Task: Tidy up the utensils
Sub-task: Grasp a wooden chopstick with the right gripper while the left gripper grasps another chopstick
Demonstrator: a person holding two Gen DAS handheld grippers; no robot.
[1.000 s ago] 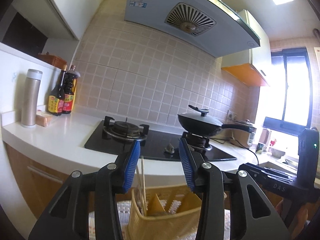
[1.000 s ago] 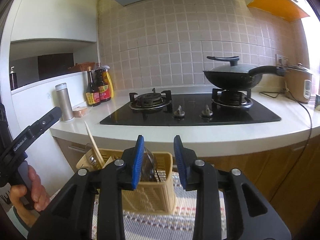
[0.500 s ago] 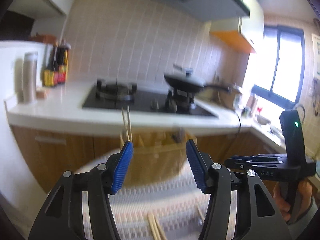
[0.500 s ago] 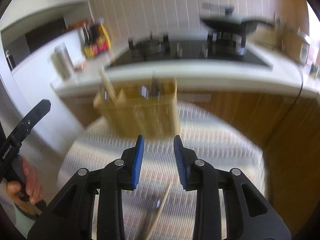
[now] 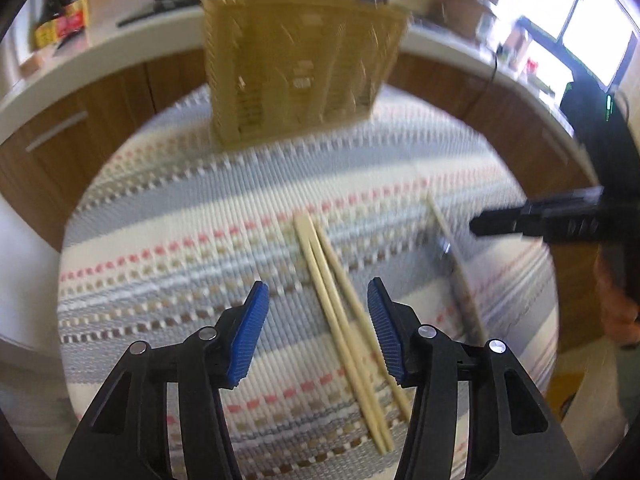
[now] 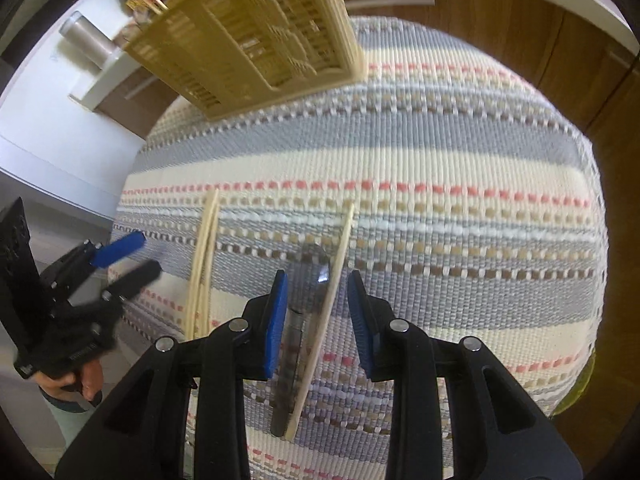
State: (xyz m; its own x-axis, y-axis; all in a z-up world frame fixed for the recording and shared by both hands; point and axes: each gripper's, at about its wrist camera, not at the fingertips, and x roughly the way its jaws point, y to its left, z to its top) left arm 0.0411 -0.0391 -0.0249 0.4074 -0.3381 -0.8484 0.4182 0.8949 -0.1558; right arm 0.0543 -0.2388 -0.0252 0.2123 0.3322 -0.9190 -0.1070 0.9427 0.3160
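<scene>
A pair of wooden chopsticks lies on the striped cloth. My left gripper hovers over them, jaws closing but apart, pads not touching the sticks. A yellow slatted utensil basket stands at the cloth's far edge with a chopstick upright in it. In the right wrist view, my right gripper is open above a dark grey utensil and a single chopstick lying side by side. The pair of chopsticks and the left gripper appear to its left.
The cloth covers a small round table in front of wooden kitchen cabinets under a white counter. The basket sits near the far left edge. A hand holds the left gripper. Sauce bottles and a steel flask stand on the counter.
Both grippers have tipped downward and sunk, from facing the stove and counter to looking down on the cloth and chopsticks. The left jaws stand wider than a second ago.
</scene>
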